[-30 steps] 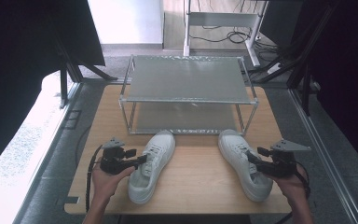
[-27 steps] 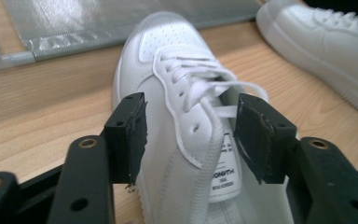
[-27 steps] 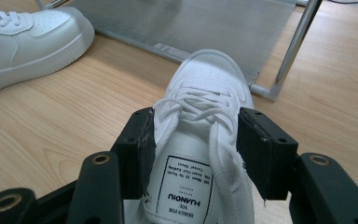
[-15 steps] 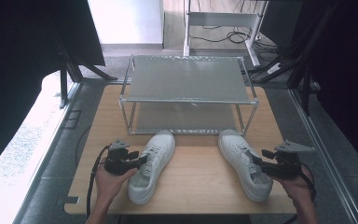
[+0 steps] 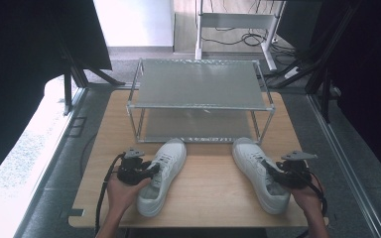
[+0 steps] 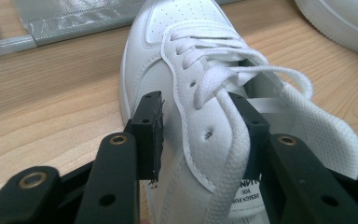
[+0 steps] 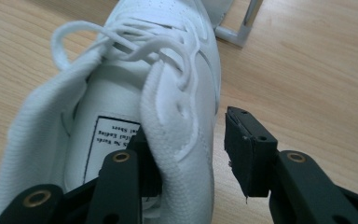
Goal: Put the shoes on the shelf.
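in front of the wire shelf rack (image 5: 201,101) lie two white sneakers, well apart. the left gripper (image 5: 144,171) jaws, just closing, straddle the left sneaker (image 5: 162,176) collar wall, outer pad not yet touching. the right gripper (image 5: 278,174) jaws, also closing, straddle the right sneaker (image 5: 259,173) wall with a gap at the outer pad.

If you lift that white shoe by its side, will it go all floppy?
Probably a bit. The left sneaker has a soft padded collar, so that wall may bend where the left tool straddles it. The thick sole likely stays stiff and keeps its shape. Its loose laces will probably dangle, and the toe may droop, since the hold is near the heel.
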The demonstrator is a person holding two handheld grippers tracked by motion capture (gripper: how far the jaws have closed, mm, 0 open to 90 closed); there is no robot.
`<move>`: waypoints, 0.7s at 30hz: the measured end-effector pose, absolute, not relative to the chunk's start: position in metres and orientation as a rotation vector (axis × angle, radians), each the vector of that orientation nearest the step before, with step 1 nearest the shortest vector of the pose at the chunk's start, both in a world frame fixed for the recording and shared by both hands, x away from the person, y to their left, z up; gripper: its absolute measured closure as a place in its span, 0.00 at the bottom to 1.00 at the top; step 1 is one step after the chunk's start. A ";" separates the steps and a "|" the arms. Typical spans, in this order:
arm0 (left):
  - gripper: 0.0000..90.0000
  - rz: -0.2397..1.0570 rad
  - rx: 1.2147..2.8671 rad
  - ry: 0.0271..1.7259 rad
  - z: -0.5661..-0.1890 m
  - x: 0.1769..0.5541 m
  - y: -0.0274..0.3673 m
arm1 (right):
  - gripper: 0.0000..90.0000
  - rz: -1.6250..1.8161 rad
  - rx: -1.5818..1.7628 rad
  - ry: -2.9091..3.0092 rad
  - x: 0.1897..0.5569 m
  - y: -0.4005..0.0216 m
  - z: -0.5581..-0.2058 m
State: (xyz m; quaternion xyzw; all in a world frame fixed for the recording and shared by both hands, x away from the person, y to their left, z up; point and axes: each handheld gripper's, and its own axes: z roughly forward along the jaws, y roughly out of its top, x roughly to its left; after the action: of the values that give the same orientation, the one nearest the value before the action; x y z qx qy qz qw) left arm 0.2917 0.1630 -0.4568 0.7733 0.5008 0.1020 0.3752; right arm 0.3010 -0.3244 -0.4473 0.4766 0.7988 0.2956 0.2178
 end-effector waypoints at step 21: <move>0.73 0.318 2.048 1.344 -0.461 0.304 0.153 | 0.80 0.714 1.379 2.267 0.322 -0.320 -0.458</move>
State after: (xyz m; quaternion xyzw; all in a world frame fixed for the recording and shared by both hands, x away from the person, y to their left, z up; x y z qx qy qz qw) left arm 0.3040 0.1527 -0.4612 0.7828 0.5136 0.1215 0.3296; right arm 0.3222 -0.3202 -0.4584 0.4922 0.8091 0.2548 0.1954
